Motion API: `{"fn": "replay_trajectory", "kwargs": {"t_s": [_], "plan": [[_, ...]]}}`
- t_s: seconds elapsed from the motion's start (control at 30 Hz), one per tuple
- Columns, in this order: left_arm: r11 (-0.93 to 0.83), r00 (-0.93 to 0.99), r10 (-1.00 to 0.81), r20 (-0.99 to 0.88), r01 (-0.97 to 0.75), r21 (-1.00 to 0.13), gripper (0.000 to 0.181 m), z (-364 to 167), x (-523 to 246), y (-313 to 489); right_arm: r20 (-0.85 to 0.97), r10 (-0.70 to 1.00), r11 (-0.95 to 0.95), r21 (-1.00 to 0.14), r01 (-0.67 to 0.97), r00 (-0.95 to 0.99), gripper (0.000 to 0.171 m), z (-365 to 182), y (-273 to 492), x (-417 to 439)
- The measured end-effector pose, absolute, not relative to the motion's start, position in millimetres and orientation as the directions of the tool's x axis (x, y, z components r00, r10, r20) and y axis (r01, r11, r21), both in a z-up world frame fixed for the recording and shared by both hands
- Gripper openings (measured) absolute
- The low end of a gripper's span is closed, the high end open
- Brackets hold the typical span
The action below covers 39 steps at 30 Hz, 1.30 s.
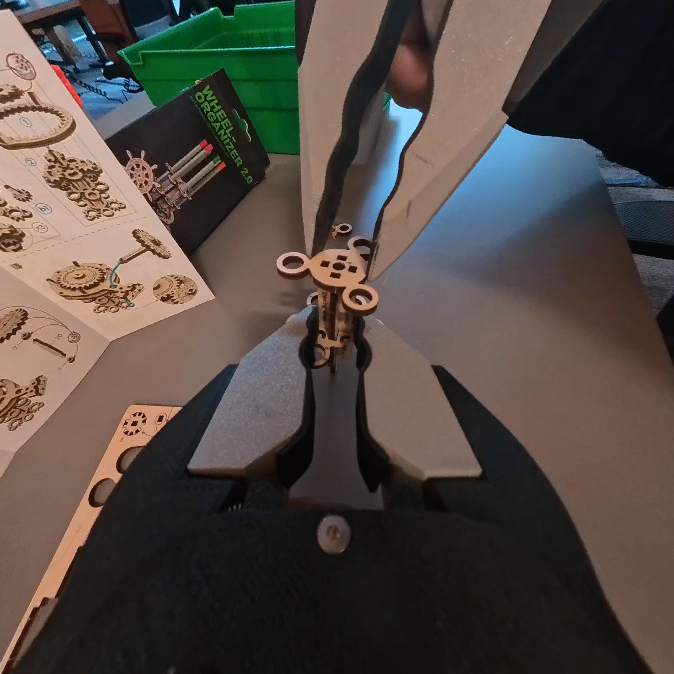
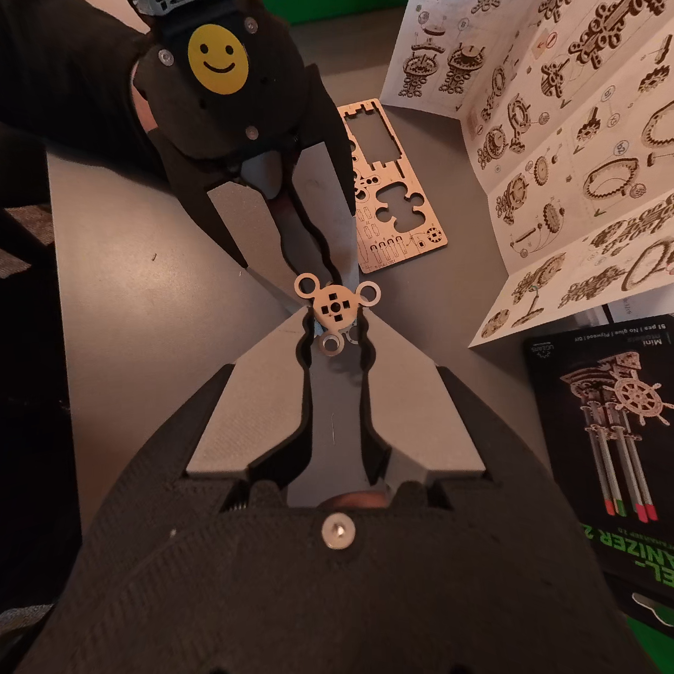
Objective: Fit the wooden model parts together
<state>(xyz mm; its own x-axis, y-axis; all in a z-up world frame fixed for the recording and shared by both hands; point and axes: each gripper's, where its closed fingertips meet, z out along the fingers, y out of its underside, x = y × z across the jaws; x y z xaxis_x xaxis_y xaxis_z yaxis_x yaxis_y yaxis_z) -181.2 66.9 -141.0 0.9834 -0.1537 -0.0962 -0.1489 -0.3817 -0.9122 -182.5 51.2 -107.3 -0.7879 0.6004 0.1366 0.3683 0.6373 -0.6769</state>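
Note:
A flat wooden plate (image 1: 337, 271) with three ring lobes and square holes sits on top of an upright wooden stem (image 1: 332, 330). My left gripper (image 1: 335, 322) is shut on the stem and holds it upright above the grey table. My right gripper (image 1: 343, 260) comes down from above, its fingers pressed against two sides of the plate. In the right wrist view the plate (image 2: 333, 308) is between my right gripper's (image 2: 335, 317) tips, and the left gripper (image 2: 321, 293), with a yellow smiley disc, reaches in from the upper left. The stem is hidden under the plate there.
A small loose wooden ring piece (image 1: 343, 229) lies behind the plate. A punched-out wooden sheet (image 2: 394, 189), an unfolded instruction sheet (image 2: 565, 164) and a black box (image 2: 601, 437) lie beside the work spot. A green bin (image 1: 226, 65) stands at the back. The grippers are tip to tip, or close to it.

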Motion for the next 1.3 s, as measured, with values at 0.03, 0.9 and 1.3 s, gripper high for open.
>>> {"fn": "replay_trajectory", "kwargs": {"t_s": [0.03, 0.9, 1.3], "plan": [[-0.382, 0.983, -0.154, -0.096, -0.149, -0.912, 0.015, -141, -181, 67, 0.138, 0.600, 0.638, -0.676, 0.368, -0.788, 0.019, -107, 51, -183], [-0.356, 0.960, -0.260, -0.099, -0.191, -0.915, 0.014, -134, -180, 50, 0.228, 0.554, 0.688, -0.667, 0.286, -0.800, 0.019, -108, 48, -181], [-0.318, 0.957, -0.268, -0.112, -0.198, -0.927, 0.001, -133, -181, 51, 0.271, 0.515, 0.707, -0.670, 0.225, -0.813, 0.019, -110, 45, -178]]}}
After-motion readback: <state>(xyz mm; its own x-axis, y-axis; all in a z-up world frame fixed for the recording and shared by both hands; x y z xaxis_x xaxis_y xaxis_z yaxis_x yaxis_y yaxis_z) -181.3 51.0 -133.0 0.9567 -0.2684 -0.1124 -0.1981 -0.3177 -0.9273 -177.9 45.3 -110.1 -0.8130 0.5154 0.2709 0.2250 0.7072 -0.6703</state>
